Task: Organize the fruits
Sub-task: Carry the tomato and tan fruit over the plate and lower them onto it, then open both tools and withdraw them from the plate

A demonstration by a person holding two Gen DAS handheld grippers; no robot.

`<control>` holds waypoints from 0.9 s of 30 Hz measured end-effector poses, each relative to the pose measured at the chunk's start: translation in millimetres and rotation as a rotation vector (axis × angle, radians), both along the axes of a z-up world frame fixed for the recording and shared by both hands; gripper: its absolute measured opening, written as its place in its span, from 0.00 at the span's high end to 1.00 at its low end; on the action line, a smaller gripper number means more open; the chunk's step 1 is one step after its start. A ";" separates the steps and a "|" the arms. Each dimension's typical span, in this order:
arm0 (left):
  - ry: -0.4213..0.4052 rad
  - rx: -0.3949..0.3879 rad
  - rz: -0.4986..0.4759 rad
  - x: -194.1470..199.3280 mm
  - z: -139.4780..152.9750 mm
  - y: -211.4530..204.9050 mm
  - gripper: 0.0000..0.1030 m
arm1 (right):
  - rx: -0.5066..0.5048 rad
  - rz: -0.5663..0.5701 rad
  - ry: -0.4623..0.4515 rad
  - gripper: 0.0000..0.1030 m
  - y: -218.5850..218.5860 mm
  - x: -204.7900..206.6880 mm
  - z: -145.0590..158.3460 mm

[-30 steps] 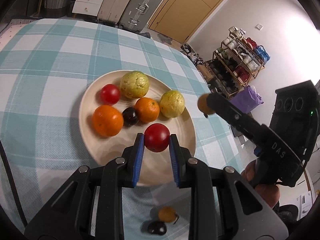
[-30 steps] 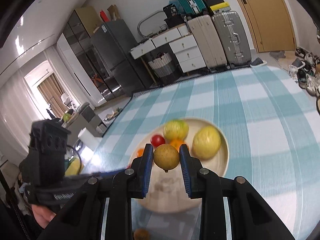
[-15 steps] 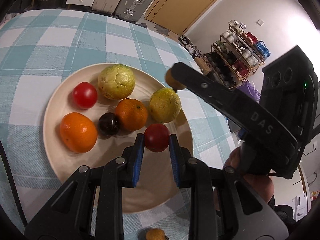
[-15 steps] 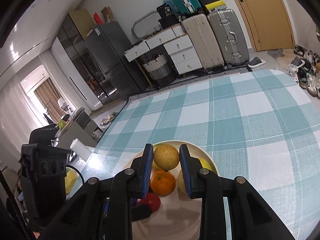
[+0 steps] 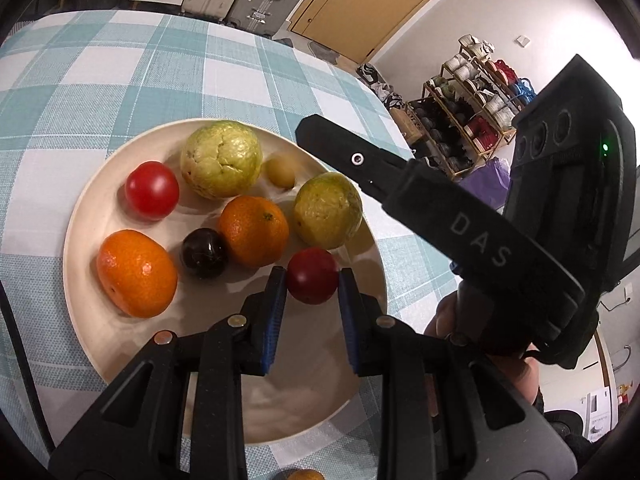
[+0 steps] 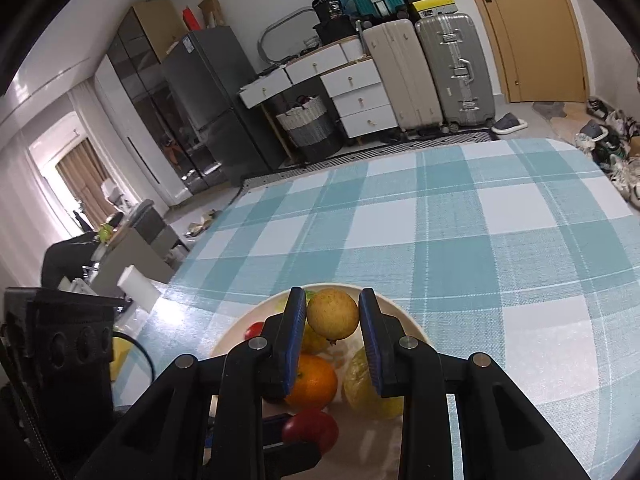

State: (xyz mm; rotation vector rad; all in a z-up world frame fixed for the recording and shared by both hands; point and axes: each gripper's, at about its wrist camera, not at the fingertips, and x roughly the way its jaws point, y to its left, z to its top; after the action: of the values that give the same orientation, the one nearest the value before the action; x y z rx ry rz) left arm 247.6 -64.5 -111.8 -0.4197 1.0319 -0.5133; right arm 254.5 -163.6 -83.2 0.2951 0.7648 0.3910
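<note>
A cream plate (image 5: 96,336) on the checked tablecloth holds two green guavas (image 5: 221,159), two oranges (image 5: 136,273), a dark plum (image 5: 204,253) and a red tomato (image 5: 152,190). My left gripper (image 5: 312,282) is shut on a red plum (image 5: 312,276) low over the plate's near right side. My right gripper (image 6: 332,312) has its pads spread slightly wider than a small tan fruit (image 6: 333,313) that rests at the plate's far rim (image 5: 281,172); its arm (image 5: 440,208) crosses the left wrist view.
A small orange fruit (image 5: 302,474) lies on the cloth just in front of the plate. The checked table (image 6: 460,224) stretches beyond the plate. Suitcases, drawers and a fridge stand past its far edge.
Both grippers came down over the plate. The right one lowered the tan fruit to the plate's far side and its jaws eased apart. The left still grips the red plum.
</note>
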 end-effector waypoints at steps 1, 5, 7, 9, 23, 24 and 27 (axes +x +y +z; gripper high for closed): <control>0.003 -0.004 -0.010 0.3 -0.5 -1.0 0.78 | 0.009 0.010 0.006 0.70 0.0 0.4 -1.4; 0.015 0.008 -0.008 1.9 -0.8 -1.6 0.69 | 0.017 0.012 -0.028 0.49 -1.4 -5.9 4.2; 0.012 0.004 0.004 0.8 0.7 0.3 0.60 | 0.022 0.011 -0.055 0.49 -3.0 -10.4 10.6; 0.010 0.004 0.011 -0.6 1.9 1.6 0.53 | 0.026 -0.001 -0.070 0.46 -6.0 -14.7 16.0; -0.026 0.040 0.028 -31.2 22.0 6.6 0.52 | 0.104 -0.068 -0.115 0.30 -37.7 -62.6 35.8; -0.031 0.046 0.027 -34.6 23.9 7.2 0.52 | 0.103 -0.069 -0.122 0.29 -38.6 -68.0 37.9; -0.055 0.067 0.033 -46.8 31.9 11.3 0.44 | 0.108 -0.077 -0.140 0.24 -41.9 -82.5 42.2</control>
State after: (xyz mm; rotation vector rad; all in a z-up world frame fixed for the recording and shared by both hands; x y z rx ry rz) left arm 200.8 -53.2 -80.0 -0.3610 0.9844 -0.4572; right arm 172.0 -205.5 -41.0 0.3927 0.5945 0.3769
